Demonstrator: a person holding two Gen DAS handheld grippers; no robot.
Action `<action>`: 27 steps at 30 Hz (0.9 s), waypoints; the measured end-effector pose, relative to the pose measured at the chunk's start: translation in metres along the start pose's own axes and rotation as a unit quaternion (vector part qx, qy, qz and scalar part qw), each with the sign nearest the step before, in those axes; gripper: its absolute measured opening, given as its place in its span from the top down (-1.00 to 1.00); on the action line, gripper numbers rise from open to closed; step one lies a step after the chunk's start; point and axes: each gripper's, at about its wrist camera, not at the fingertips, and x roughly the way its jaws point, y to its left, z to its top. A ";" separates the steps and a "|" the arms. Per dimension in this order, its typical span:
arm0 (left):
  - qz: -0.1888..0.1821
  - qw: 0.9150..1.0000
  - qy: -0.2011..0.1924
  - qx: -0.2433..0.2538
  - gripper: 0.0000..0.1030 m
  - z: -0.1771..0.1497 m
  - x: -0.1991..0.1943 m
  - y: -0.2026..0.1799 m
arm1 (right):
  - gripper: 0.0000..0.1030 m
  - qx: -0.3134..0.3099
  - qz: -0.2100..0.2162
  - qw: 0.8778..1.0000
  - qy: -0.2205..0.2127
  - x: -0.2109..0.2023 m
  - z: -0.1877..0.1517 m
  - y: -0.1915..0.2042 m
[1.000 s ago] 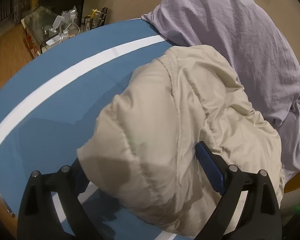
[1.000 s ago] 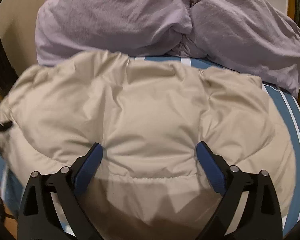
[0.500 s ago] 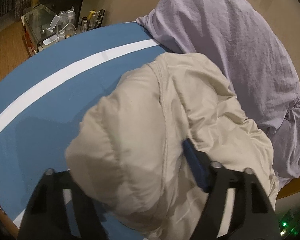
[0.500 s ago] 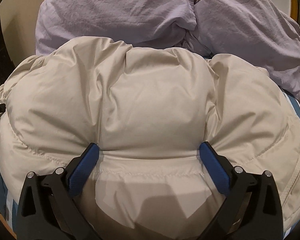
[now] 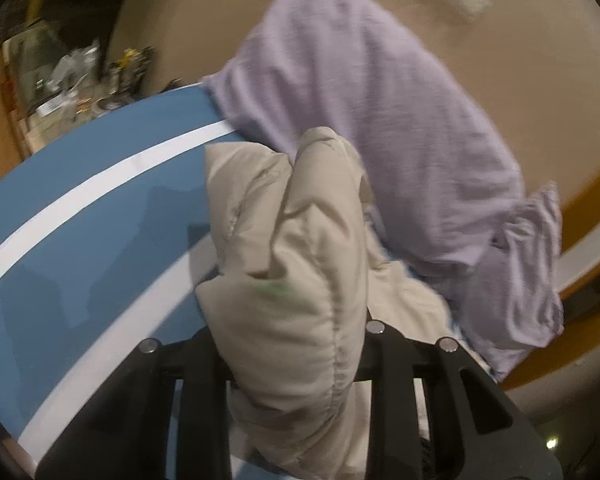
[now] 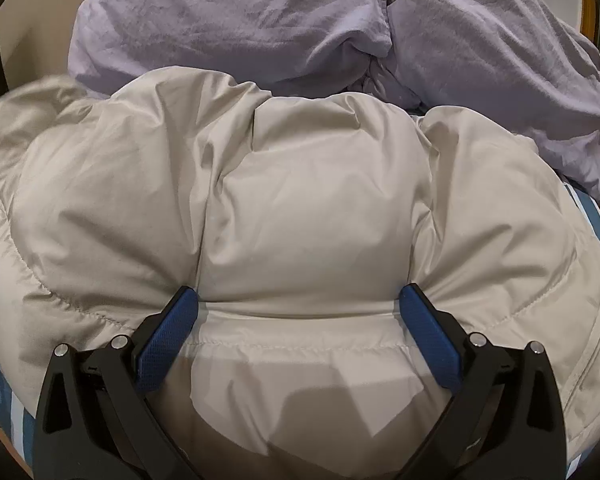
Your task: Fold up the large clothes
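1. I can read no brand, label or writing anywhere; the jacket's fabric is plain, and the clutter on the far side table (image 5: 56, 80) is too blurred to make out.
2. Count: one beige puffer jacket (image 6: 308, 216), two lilac pillows (image 6: 236, 24) behind it, one blue bedcover (image 5: 100, 152) with white stripes, and my two claws.
3. My left claw (image 5: 292, 344) has just been closing, and its jaws are now clenched on a bunched fold of the jacket (image 5: 296, 264), which stands up in a ridge between them. Its pads are buried in the cloth.
4. My right claw (image 6: 300, 312) is spread wide, its blue pads (image 6: 168, 336) pressing down into the jacket's puffed middle without pinching it. A quilted seam runs across between the two fingers.
5. The jacket lies on the bed, its far edge touching the pillows. In the right view it spreads almost to both sides of the picture.
6. Open room: in the left view a broad stretch of blue cover lies bare on the picture's left. In the right view only a narrow striped strip of cover shows at the right edge, and another at lower left.
7. The pillows lean against a beige wall (image 5: 500, 60), closing off the far side.
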 end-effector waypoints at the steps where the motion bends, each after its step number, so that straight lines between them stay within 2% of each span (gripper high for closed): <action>1: -0.011 1.000 -0.002 0.007 0.46 0.000 -0.003 -0.009 | -0.97 -0.001 0.000 1.000 0.001 0.000 0.001 -0.001; 6: -0.064 0.996 -0.002 0.054 0.46 -0.007 -0.016 -0.057 | -0.97 -0.001 0.002 1.000 0.009 0.001 0.004 -0.004; 12: -0.108 0.989 0.009 0.102 0.46 -0.022 -0.021 -0.109 | -0.97 0.001 0.003 1.000 0.017 0.001 0.006 -0.005; 20: -0.133 0.975 0.027 0.176 0.46 -0.056 -0.020 -0.170 | -0.97 -0.002 0.027 0.999 0.028 -0.014 0.008 -0.018; 23: -0.143 0.970 0.036 0.193 0.46 -0.067 -0.017 -0.186 | -0.97 0.003 0.037 0.999 0.016 -0.030 0.004 -0.028; 27: -0.157 0.962 0.052 0.218 0.46 -0.085 -0.011 -0.210 | -0.97 0.006 0.023 1.000 -0.010 -0.053 -0.006 -0.052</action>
